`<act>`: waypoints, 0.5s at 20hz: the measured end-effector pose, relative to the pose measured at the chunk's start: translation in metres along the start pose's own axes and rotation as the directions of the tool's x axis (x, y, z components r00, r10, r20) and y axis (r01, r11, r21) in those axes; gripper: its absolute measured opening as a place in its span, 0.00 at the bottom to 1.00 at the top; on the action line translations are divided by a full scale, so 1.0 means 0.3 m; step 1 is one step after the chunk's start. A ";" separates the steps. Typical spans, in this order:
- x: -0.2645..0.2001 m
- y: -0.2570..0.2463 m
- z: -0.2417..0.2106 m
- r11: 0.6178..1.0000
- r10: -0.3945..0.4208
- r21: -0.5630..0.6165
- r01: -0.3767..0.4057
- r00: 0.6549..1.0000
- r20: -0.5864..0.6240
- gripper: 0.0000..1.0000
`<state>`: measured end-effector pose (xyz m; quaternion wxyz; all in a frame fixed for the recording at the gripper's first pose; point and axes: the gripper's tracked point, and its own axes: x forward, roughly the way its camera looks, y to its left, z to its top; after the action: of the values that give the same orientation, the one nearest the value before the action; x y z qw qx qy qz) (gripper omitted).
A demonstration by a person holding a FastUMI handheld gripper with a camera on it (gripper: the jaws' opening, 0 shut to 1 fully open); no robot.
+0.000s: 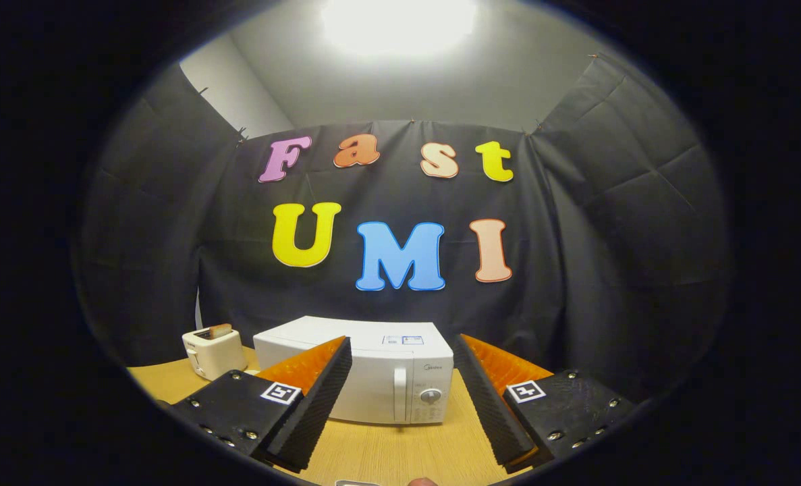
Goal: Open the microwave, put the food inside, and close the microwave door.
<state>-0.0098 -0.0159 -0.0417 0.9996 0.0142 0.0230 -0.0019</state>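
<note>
A white microwave (387, 378) stands on the wooden table (400, 452), beyond my fingers, with its door shut. Its vertical handle (400, 395) and round knob (430, 396) face me, seen through the gap between the fingers. My gripper (400, 398) hovers above the table in front of the microwave, open wide, with nothing between its fingers. The left fingertip (333, 374) overlaps the microwave's left front in the view. A small rounded thing (422, 482) peeks in at the near edge below the fingers; I cannot tell what it is.
A small white toaster (212, 351) with a slice of bread in its slot stands to the left of the microwave. Black cloth walls close the booth behind and on both sides. Bare tabletop lies between the fingers and the microwave.
</note>
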 end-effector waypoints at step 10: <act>0.265 -0.021 -0.269 0.998 0.051 0.051 -0.044 0.989 -0.141 0.95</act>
<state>0.0660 -0.0201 -0.1260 0.9946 0.0389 0.0939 0.0223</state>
